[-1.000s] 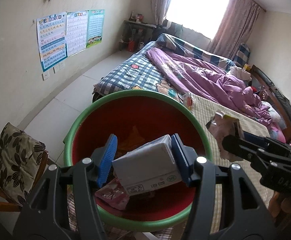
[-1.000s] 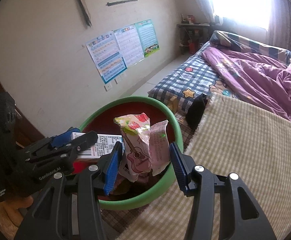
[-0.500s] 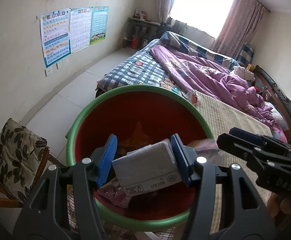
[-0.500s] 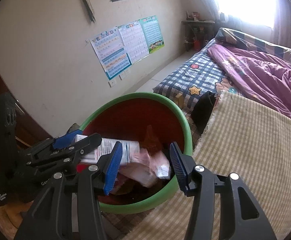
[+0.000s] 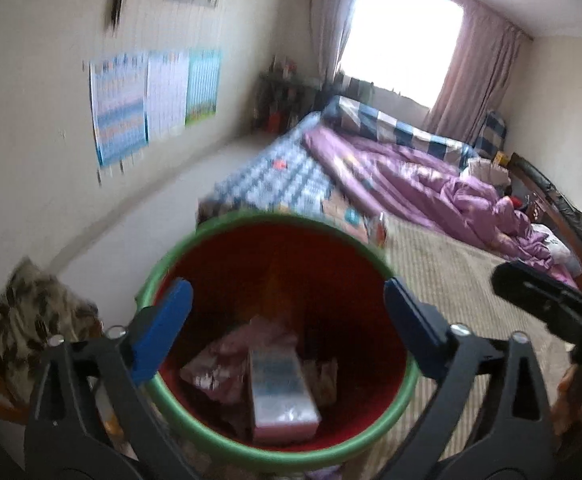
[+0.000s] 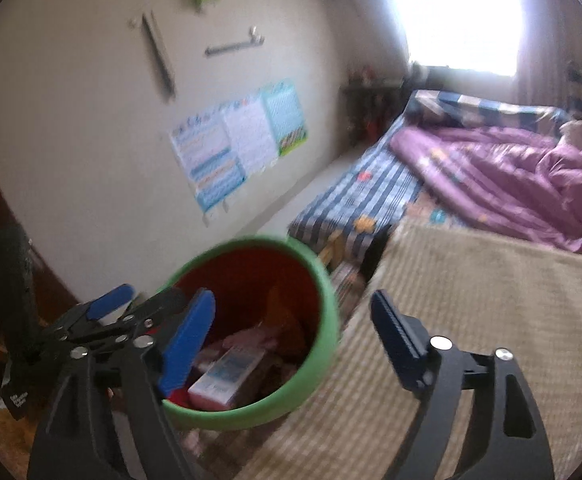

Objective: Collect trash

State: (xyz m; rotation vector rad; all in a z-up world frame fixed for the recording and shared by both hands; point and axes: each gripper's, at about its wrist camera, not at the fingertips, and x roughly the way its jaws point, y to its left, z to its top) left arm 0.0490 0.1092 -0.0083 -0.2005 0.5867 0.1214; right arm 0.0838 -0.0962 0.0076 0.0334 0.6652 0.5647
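Two pieces of trash lie in the bin (image 5: 279, 436), low in both frames: a white carton (image 5: 281, 390) on its side and a crumpled pink wrapper (image 5: 227, 356) beside it. The left hand-held gripper (image 5: 287, 328) and the right hand-held gripper (image 6: 291, 340) have both just been opening; each now stands wide apart with nothing between its blue pads (image 5: 163, 330). To do the release well, I would lift clear of the rim without nudging it, since the bin looks light. It is a round tub with a smooth green rim and a glossy red inside. The carton is stiff and boxy, the wrapper thin and crinkled. Centre right, the bed (image 6: 491, 320) carries a ribbed beige mat.
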